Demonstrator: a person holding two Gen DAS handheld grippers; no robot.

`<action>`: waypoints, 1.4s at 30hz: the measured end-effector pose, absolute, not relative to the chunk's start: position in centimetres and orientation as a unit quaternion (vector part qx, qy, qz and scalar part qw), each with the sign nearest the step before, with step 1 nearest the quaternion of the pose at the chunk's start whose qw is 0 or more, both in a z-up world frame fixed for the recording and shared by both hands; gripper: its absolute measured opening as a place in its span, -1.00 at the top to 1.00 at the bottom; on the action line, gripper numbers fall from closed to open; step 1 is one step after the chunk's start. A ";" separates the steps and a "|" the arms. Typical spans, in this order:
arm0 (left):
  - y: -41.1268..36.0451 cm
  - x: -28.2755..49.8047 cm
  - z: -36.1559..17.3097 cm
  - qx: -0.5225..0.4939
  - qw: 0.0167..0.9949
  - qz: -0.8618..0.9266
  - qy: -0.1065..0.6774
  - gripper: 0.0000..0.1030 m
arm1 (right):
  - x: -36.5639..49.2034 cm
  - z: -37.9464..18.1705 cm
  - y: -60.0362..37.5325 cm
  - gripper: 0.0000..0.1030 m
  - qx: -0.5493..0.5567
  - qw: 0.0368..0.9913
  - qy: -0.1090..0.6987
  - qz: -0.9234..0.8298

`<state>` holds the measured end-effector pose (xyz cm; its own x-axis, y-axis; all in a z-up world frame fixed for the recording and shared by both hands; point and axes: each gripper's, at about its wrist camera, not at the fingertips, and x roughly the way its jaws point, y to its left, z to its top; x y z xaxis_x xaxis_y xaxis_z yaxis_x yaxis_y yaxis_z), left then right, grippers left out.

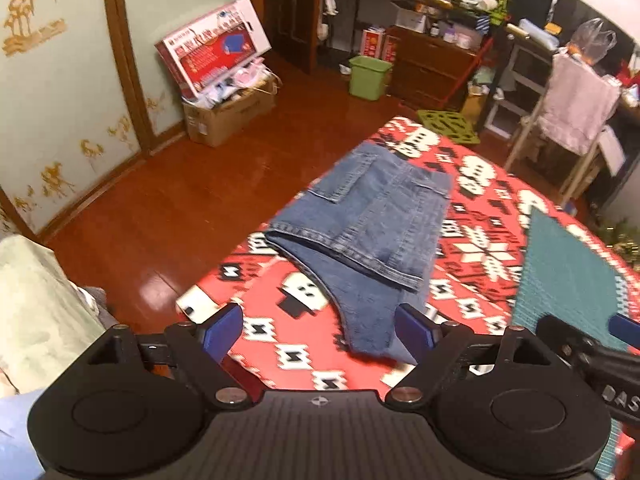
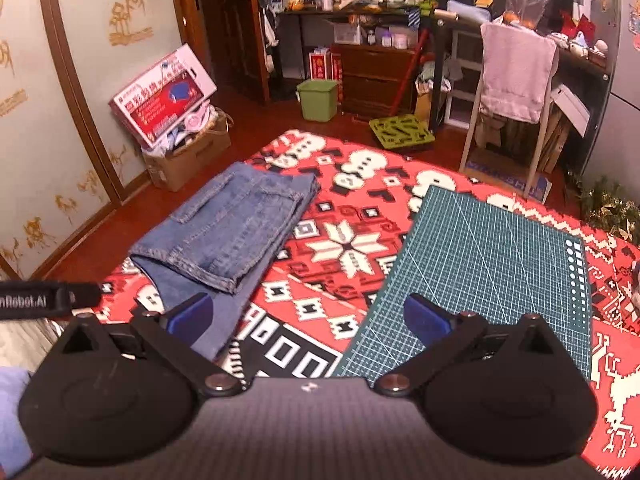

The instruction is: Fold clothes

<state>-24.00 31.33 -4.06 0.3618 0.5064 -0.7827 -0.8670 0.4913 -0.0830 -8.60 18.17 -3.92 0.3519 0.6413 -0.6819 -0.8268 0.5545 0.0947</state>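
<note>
Blue denim jeans (image 1: 372, 232) lie partly folded on the red patterned tablecloth (image 1: 472, 216), a folded upper layer resting over a lower layer whose end reaches toward me. My left gripper (image 1: 318, 330) is open just above the near end of the denim, nothing between its blue pads. In the right wrist view the jeans (image 2: 224, 232) lie to the left, and my right gripper (image 2: 308, 320) hovers open over the cloth between the denim and the green cutting mat (image 2: 484, 268). The right gripper's body (image 1: 600, 360) shows at the lower right of the left wrist view.
The table's left edge drops to a glossy red-brown floor (image 1: 168, 208). A cardboard box (image 1: 224, 116), green bin (image 1: 368, 76), green stool (image 2: 400, 130), a chair draped with a towel (image 2: 516, 76) and cluttered shelves stand beyond the table.
</note>
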 end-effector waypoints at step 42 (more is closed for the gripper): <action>27.8 -25.8 -1.7 -0.208 0.773 0.460 0.385 -0.68 | -13.9 0.2 17.3 -0.99 -0.186 0.809 0.365 0.421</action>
<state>-25.77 27.82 -1.72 0.2809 0.5512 -0.7856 -0.8707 0.4906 0.0329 -13.93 17.34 0.20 0.3792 0.5451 -0.7477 -0.8165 0.5774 0.0068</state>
